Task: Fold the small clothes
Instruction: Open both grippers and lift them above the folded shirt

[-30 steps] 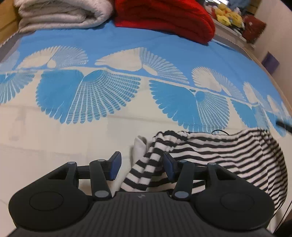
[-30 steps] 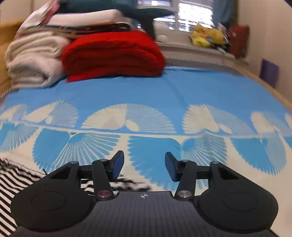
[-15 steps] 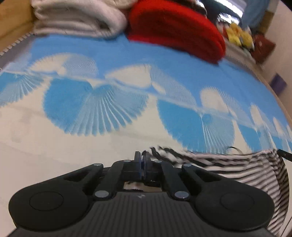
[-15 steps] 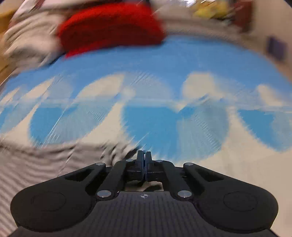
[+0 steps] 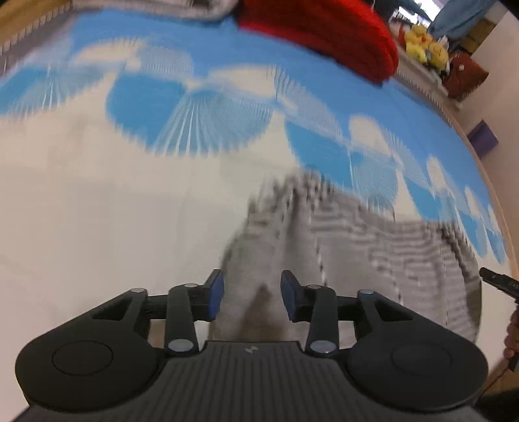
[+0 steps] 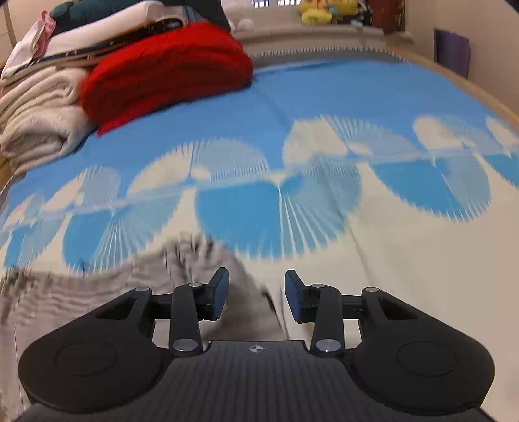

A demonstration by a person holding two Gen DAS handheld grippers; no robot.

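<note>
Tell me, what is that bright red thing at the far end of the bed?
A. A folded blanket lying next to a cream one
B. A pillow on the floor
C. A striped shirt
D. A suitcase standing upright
A: the red folded blanket lies on the blue patterned bedspread, right beside a folded cream blanket.

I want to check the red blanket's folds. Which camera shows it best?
The right wrist view: the red blanket appears whole and sharp, beside the cream blankets. The left wrist view shows it cut off at the top edge.
</note>
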